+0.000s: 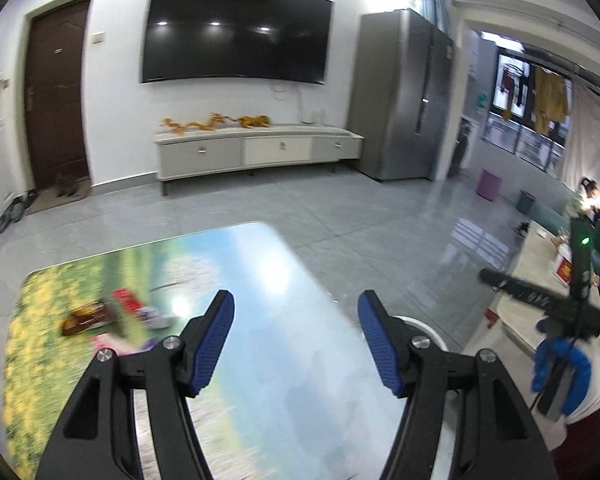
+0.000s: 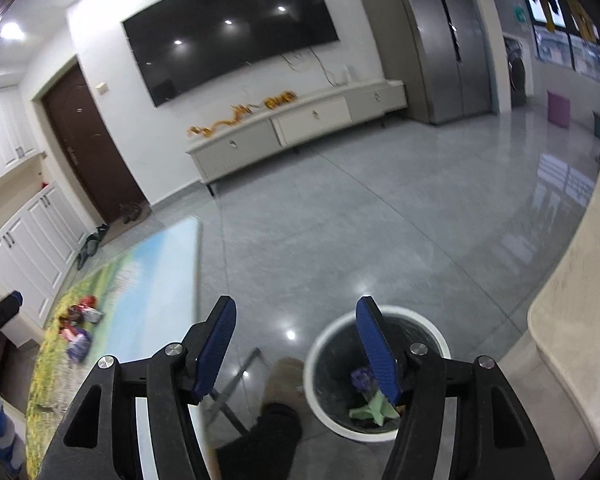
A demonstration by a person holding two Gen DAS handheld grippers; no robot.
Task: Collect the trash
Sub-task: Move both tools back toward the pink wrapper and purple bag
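Left gripper point(image 1: 296, 344): black frame, blue ribbed pads; jaws apart, nothing between them; held over the table.
Right gripper point(image 2: 296, 346): same build; jaws apart and empty; above the bin.
Table point(image 1: 260, 280): glossy top printed with sky and yellow-flower meadow.
Trash on table point(image 1: 112, 314): blurred cluster of brown, red and purple wrappers near the table's left side.
Bin point(image 2: 324, 412): round white-rimmed waste bin with dark liner, on grey tiled floor just right of the table.
Bin contents point(image 2: 370, 408): crumpled green and purple pieces at the bottom.
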